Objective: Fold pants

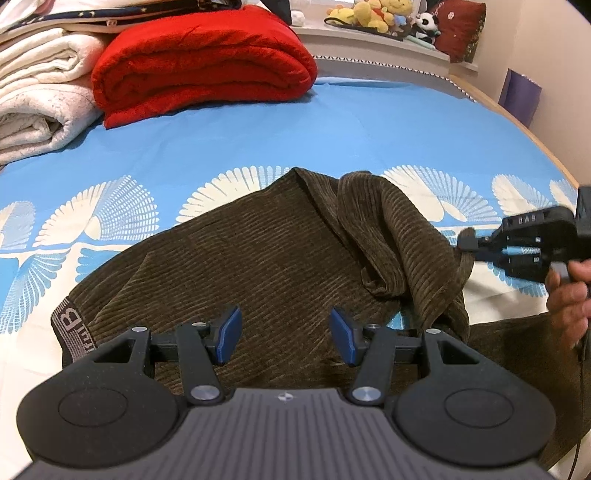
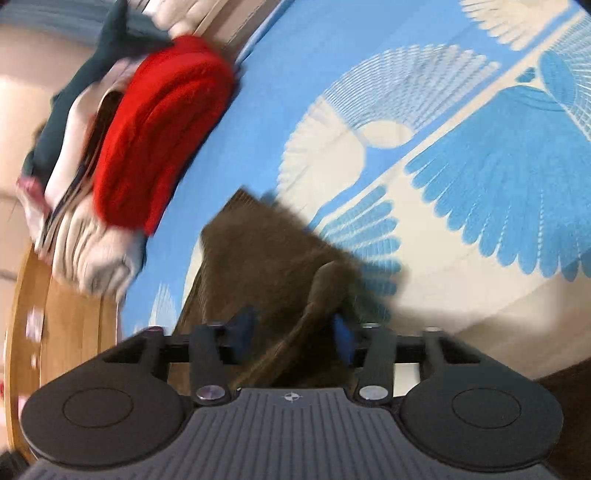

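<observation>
Brown corduroy pants (image 1: 277, 251) lie on the blue and white bed sheet (image 1: 369, 122), their lettered waistband (image 1: 72, 325) at the left. A rumpled fold (image 1: 399, 236) stands up at their right side. My left gripper (image 1: 286, 336) hovers open just over the flat cloth, with nothing between its blue pads (image 1: 229, 334). At the right edge a hand (image 1: 569, 295) holds my right gripper (image 1: 466, 242) against that raised fold. The right wrist view is blurred. There the right gripper (image 2: 291, 332) has its jaws apart, with a ridge of the pants (image 2: 258, 258) running between them.
A folded red blanket (image 1: 203, 62) and stacked white blankets (image 1: 37, 92) sit at the far left of the bed. Plush toys (image 1: 376, 14) line a shelf behind it. The bed's wooden edge (image 1: 546, 147) curves along the right. Bare sheet lies beyond the pants.
</observation>
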A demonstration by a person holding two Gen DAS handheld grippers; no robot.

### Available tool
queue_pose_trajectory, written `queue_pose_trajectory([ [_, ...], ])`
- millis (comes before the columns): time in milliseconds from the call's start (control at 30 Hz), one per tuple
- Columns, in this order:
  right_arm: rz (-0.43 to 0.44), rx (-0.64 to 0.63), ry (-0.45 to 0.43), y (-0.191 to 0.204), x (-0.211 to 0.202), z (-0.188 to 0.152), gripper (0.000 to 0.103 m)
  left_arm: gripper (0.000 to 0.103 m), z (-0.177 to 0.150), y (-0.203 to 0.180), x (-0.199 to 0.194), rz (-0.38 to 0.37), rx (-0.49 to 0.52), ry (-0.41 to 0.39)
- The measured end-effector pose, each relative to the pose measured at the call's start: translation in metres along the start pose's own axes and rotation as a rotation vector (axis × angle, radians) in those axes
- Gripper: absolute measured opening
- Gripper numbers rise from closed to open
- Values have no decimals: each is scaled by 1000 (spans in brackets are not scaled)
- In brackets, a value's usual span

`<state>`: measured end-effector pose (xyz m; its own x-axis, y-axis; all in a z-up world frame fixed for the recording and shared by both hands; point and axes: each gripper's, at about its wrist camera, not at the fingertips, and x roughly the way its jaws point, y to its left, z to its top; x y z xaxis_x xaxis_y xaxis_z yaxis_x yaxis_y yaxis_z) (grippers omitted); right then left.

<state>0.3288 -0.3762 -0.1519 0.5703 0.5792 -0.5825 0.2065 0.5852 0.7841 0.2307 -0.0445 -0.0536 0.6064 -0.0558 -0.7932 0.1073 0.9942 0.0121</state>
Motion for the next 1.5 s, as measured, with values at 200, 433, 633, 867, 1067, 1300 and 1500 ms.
queue_pose_trajectory([
  [200,81,-91,-120,33,-18,22,7,59,-7,-12,24,-110,32,-6],
  [433,198,-7,-699,17,-145,70,6,69,-17,-41,86,-275,149,-35],
  [633,-208,244,-892,-88,-195,81,6,51,-29,-42,118,-200,232,15],
  [867,-316,267,-763,-131,-161,84,6,23,-19,-30,106,-182,238,9],
  [1067,-293,72,-944,-83,-202,85,5,15,-14,-11,99,-161,242,12],
  [1300,-758,489,-760,-172,-203,62,6,15,-23,-7,97,-230,316,80],
  [1500,-770,465,-746,-174,-207,60,10,53,-6,24,78,-481,257,163],
])
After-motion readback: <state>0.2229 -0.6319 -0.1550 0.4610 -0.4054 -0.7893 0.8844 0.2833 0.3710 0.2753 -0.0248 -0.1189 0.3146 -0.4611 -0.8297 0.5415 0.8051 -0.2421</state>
